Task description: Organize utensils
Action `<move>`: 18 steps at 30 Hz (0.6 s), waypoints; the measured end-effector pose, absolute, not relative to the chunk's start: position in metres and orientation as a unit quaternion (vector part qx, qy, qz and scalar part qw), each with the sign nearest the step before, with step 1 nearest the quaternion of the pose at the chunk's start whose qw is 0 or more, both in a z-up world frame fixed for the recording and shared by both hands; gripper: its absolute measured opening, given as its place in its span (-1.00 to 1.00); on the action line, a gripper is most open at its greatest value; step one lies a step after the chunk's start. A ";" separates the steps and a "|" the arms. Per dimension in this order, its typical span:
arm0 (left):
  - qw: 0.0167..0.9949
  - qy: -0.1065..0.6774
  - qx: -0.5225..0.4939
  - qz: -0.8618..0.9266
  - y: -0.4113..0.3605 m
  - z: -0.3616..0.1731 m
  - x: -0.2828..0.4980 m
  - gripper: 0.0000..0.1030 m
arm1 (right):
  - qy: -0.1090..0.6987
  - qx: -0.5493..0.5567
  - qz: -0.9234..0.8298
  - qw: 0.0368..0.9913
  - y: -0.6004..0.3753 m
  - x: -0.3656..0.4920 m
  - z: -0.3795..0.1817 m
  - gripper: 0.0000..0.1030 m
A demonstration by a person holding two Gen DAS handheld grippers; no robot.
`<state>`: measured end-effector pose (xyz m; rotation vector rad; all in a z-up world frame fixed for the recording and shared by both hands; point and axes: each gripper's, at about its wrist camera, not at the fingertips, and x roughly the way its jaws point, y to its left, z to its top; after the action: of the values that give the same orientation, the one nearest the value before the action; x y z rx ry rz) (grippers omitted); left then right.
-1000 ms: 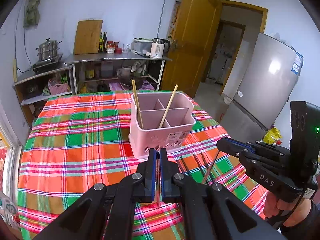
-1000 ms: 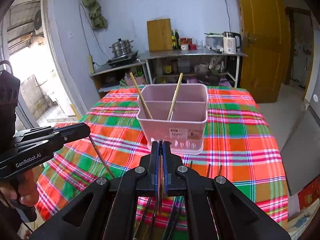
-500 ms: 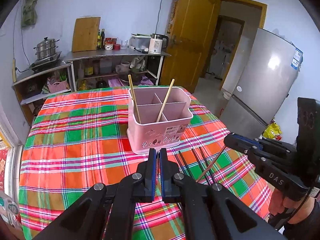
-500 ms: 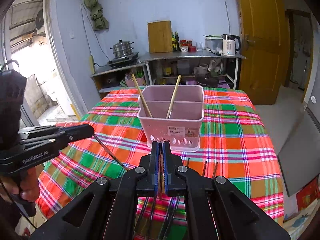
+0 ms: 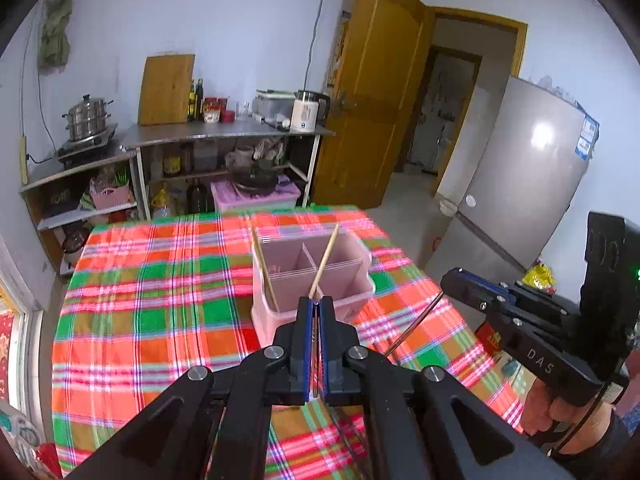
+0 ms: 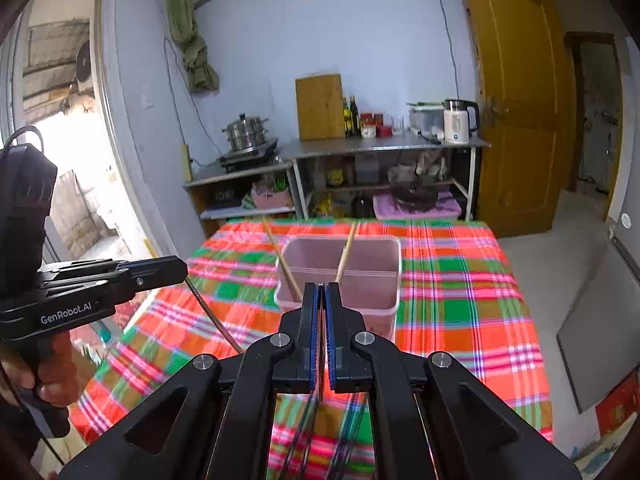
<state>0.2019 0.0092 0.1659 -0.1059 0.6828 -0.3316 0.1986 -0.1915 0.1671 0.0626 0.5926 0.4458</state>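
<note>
A pink divided utensil holder (image 5: 352, 300) (image 6: 372, 276) stands on the plaid tablecloth with two light wooden chopsticks (image 5: 326, 260) (image 6: 346, 256) leaning in it. My left gripper (image 5: 316, 302) (image 6: 182, 272) is shut on a thin dark chopstick (image 6: 212, 312) that hangs slanting down from its tip. My right gripper (image 6: 322, 286) (image 5: 444, 280) is shut on another dark chopstick (image 5: 416, 322), also hanging down. Both grippers are in the air on the near side of the holder, left and right of it. Several dark chopsticks (image 6: 300, 424) lie on the cloth below.
The table (image 5: 160, 320) is covered in a red, green and orange plaid cloth. Beyond it stand metal shelves (image 6: 380, 148) with a kettle, bottles, a cutting board and a steamer pot. A fridge (image 5: 520, 184) and a wooden door (image 5: 372, 100) are to the right.
Both grippers have risen above the table, each carrying its dark chopstick up with it. The holder now sits lower and smaller in both views.
</note>
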 end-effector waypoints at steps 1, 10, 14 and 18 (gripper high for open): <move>0.928 0.331 -0.053 -0.162 0.010 0.171 0.205 -0.94 | 0.285 0.032 0.217 0.933 -0.192 0.202 0.171 -0.94; 0.937 0.301 -0.059 -0.165 0.010 0.208 0.232 -0.94 | 0.252 0.039 0.220 0.942 -0.186 0.228 0.202 -0.94; 0.939 0.294 -0.066 -0.163 0.013 0.216 0.247 -0.94 | 0.245 0.043 0.220 0.943 -0.182 0.242 0.208 -0.94; 0.941 0.291 -0.071 -0.157 0.017 0.219 0.263 -0.94 | 0.243 0.046 0.221 0.944 -0.178 0.256 0.211 -0.94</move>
<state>0.2630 0.0172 0.2195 -0.1449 0.5940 -0.3209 0.2556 -0.1776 0.2106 0.0932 0.4949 0.4499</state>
